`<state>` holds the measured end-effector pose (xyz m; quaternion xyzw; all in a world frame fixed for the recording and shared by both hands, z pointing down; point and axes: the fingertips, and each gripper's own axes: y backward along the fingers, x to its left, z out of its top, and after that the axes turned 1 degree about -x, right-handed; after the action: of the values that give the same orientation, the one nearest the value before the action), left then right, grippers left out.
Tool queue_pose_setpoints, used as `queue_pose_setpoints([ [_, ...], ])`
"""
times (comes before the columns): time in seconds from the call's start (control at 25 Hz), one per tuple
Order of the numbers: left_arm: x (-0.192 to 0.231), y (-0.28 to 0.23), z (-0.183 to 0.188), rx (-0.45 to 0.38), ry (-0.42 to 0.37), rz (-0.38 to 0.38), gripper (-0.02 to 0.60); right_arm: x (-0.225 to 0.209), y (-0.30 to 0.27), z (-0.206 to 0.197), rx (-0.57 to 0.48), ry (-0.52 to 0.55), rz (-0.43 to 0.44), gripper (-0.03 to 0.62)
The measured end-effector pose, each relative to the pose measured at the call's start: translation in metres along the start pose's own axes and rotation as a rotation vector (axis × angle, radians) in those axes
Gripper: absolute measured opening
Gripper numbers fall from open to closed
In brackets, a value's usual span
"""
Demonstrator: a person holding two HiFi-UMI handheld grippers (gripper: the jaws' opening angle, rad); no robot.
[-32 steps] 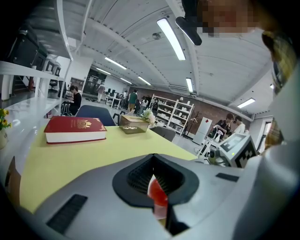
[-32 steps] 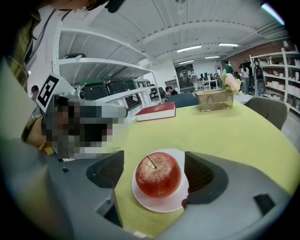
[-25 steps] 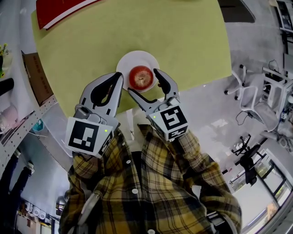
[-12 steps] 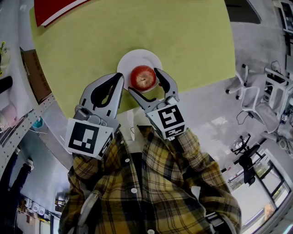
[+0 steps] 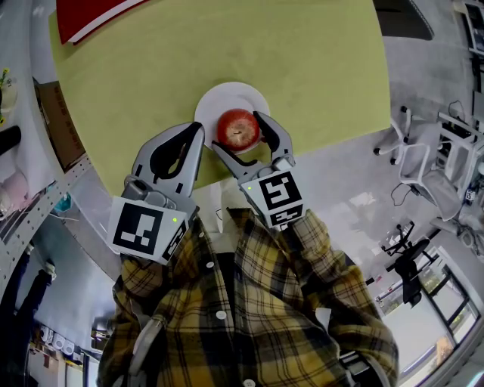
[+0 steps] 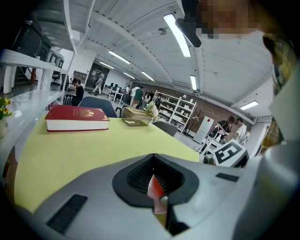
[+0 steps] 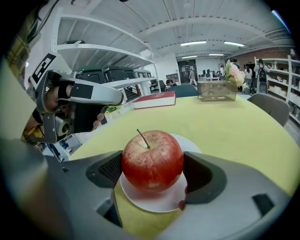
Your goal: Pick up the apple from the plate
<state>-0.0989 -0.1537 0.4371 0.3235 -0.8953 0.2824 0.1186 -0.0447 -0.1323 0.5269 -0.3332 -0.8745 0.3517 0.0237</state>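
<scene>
A red apple [image 5: 238, 129] [image 7: 152, 161] with a stem sits on a small white plate [image 5: 227, 97] [image 7: 154, 199] near the front edge of the yellow-green table [image 5: 302, 60]. My right gripper [image 5: 237, 129] [image 7: 152, 174] is open. Its two dark pads stand on either side of the apple, very close to its skin, while the apple rests on the plate. My left gripper [image 5: 198, 130] [image 6: 157, 187] hovers just left of the plate, shut with nothing held.
A red book [image 5: 91, 19] [image 6: 77, 118] lies at the table's far left. A clear box with flowers [image 7: 216, 89] stands further back. Beyond the table's right edge are white chairs [image 5: 412, 151], and a cardboard box [image 5: 60, 128] sits at its left.
My right gripper has crept slightly forward, so the apple lies deeper between its jaws. The jaw width looks the same. The left gripper has stayed put.
</scene>
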Motion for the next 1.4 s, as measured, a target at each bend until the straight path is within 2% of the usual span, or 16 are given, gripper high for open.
queue_pose_setpoints([
  [0.8,-0.003,0.001,0.01,-0.015,-0.008,-0.002,0.006,-0.001,0.002,0.003,-0.003,-0.017,0.009,0.388],
  [1.4,-0.025,0.016,0.076,-0.12,-0.083,-0.022,0.006,0.009,0.038,0.069,-0.072,0.016,0.033,0.388],
])
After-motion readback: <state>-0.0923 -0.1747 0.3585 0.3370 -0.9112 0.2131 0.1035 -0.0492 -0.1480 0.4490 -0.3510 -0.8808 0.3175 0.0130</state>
